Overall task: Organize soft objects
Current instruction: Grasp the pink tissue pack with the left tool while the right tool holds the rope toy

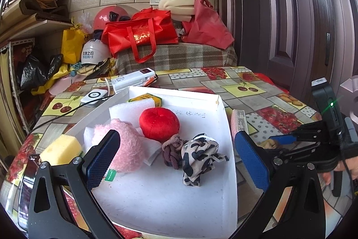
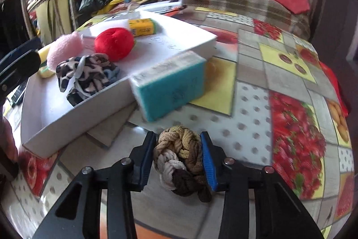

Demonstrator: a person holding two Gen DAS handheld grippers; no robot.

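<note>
A white tray holds a red plush ball, a pink fluffy cloth, a leopard-print scrunchie, a mauve braided hair tie, white foam and a yellow sponge. My left gripper is open above the tray's near part, empty. My right gripper is shut on a brown and beige braided hair tie, just above the tablecloth to the right of the tray. A teal sponge leans against the tray's right wall.
A fruit-print tablecloth covers the table. A yellow packet lies at the tray's far end. A white device, a cable and a white box lie behind the tray. Red bags and helmets crowd the back. A phone lies left.
</note>
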